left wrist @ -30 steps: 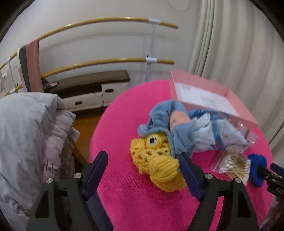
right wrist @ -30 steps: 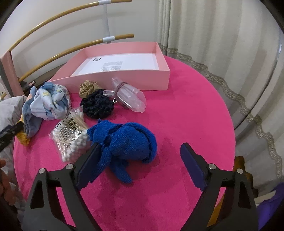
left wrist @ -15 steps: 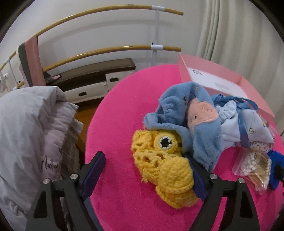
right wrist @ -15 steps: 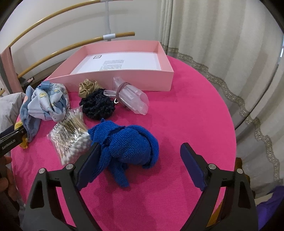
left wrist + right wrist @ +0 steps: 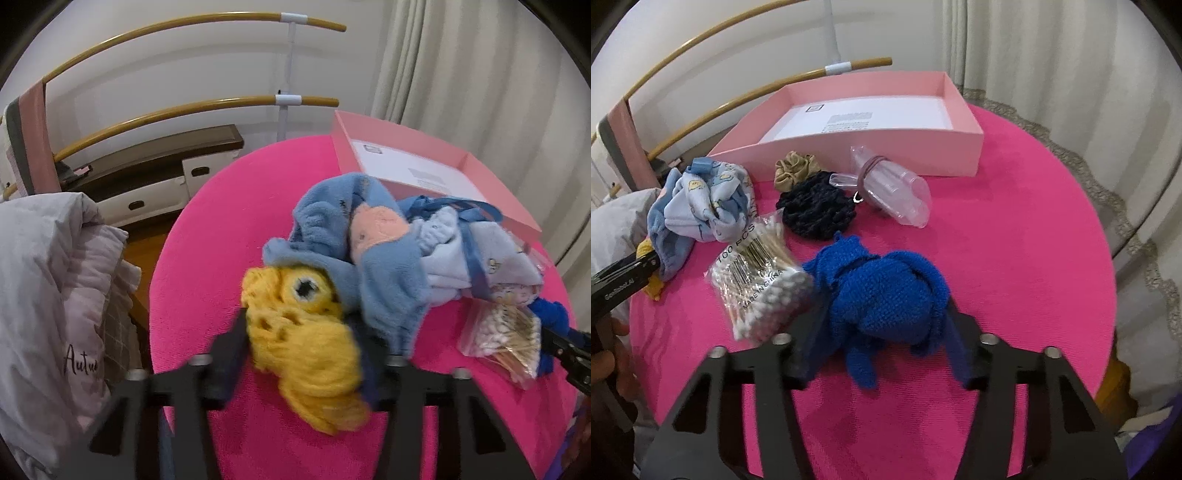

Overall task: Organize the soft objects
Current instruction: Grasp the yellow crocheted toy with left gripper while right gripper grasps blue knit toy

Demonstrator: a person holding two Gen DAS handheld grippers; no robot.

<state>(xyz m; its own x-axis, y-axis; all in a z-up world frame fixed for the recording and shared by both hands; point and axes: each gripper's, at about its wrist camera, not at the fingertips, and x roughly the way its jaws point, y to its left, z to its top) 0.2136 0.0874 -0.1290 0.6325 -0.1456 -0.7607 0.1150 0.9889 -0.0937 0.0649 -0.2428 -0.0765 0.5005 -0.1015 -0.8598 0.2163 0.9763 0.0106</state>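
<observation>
In the left wrist view my left gripper is shut on a yellow crocheted toy with one eye, near the table's front left. A blue plush hat and a pale blue cloth bundle lie just behind it. In the right wrist view my right gripper is shut on a dark blue knitted piece. The open pink box with white paper inside stands at the back of the pink table.
A bag of cotton swabs lies left of the blue knit. A black scrunchie, a tan scrunchie and a clear plastic packet lie before the box. Grey bedding lies left of the table; curtains hang behind.
Both grippers moved forward and closed. The left one took hold of the yellow crocheted toy, the right one took hold of the dark blue knit.
</observation>
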